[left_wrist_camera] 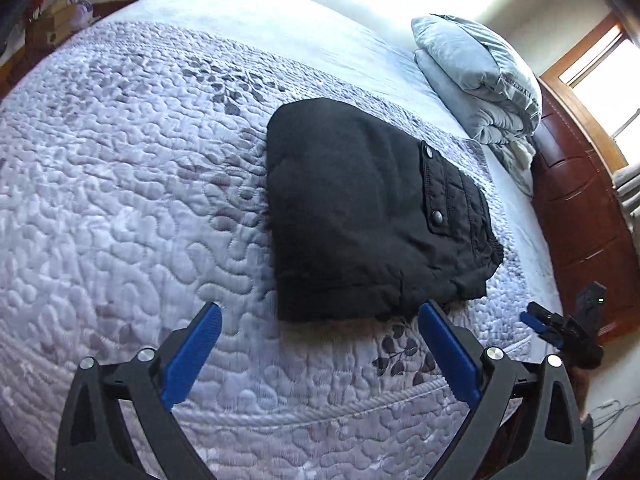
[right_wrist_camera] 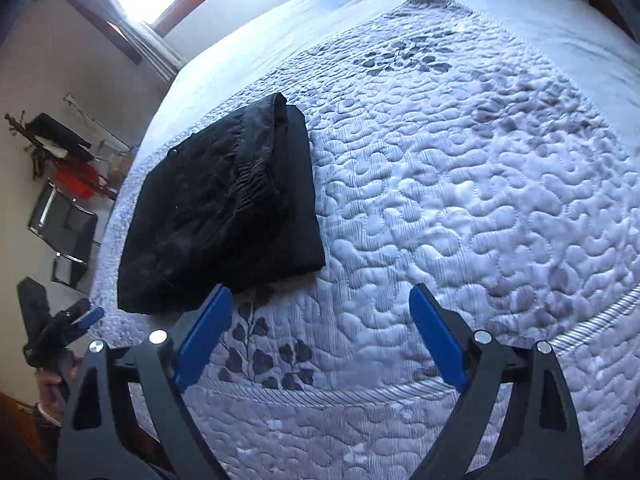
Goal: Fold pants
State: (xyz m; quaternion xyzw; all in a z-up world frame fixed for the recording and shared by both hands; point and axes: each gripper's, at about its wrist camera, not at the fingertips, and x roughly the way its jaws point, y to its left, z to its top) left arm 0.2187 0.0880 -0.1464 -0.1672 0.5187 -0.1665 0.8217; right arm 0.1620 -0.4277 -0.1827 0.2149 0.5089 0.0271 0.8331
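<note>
Black pants [left_wrist_camera: 360, 208] lie folded into a compact rectangle on the quilted bedspread [left_wrist_camera: 120, 200], a snap pocket facing up. My left gripper [left_wrist_camera: 320, 316] is open and empty, just short of the bundle's near edge. My right gripper [right_wrist_camera: 320, 300] is open and empty over the quilt, with the folded pants [right_wrist_camera: 224, 208] to its left, its left pad near their corner. Each gripper shows in the other's view: the right gripper [left_wrist_camera: 536, 320] at the far right, the left gripper [right_wrist_camera: 86, 318] at the far left.
A folded pale blue duvet [left_wrist_camera: 476, 76] sits at the bed's head by the wooden headboard [left_wrist_camera: 580, 208]. A chair [right_wrist_camera: 68, 228] and clutter stand on the floor beyond the bed's left side. The bed edge runs near both grippers.
</note>
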